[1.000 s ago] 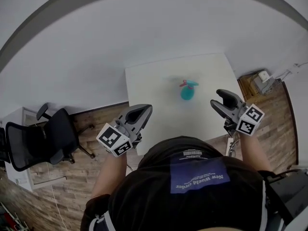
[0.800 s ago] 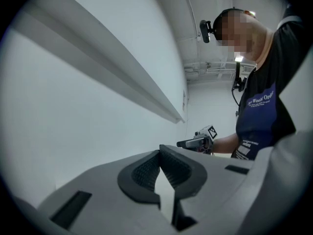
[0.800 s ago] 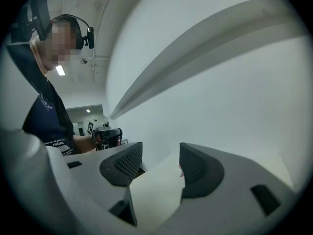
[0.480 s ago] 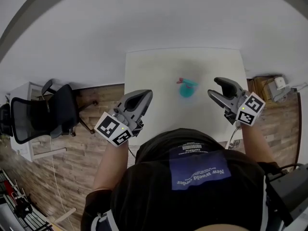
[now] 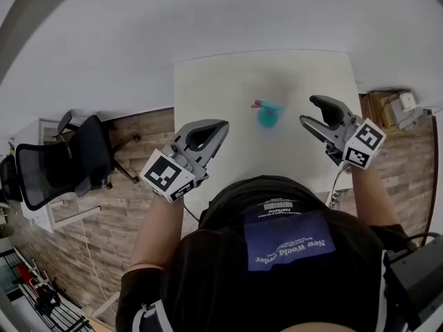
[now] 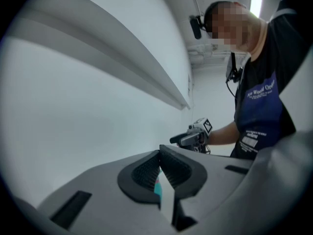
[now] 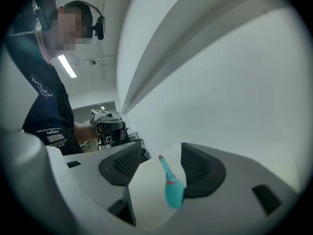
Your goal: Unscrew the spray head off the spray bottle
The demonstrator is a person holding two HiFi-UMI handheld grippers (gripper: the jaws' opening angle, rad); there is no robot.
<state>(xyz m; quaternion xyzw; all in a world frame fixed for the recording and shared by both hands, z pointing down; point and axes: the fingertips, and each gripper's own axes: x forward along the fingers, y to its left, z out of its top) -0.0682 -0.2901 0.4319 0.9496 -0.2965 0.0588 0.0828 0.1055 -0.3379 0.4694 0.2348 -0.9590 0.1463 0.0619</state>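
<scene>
A small teal spray bottle [image 5: 268,116] with a pink-tipped spray head stands upright on the white table [image 5: 208,92]. My right gripper [image 5: 309,111] hovers just right of the bottle, apart from it, and its jaws are opening. In the right gripper view the bottle [image 7: 172,192] shows in the gap between the fingers, farther off, with neither pad touching it. Over the table's near left edge my left gripper [image 5: 221,125] is shut with nothing in it. In the left gripper view a sliver of the teal bottle [image 6: 157,187] shows past the shut left gripper [image 6: 160,154].
A black office chair [image 5: 59,168] stands on the wooden floor left of the table. A small box with cables [image 5: 400,108] sits on the floor at the right. A white wall rises behind the table. The person's torso fills the bottom of the head view.
Both grippers have moved forward toward the table and bottle. The left one has risen and come over the table's edge. The right gripper's jaws stand a little wider.
</scene>
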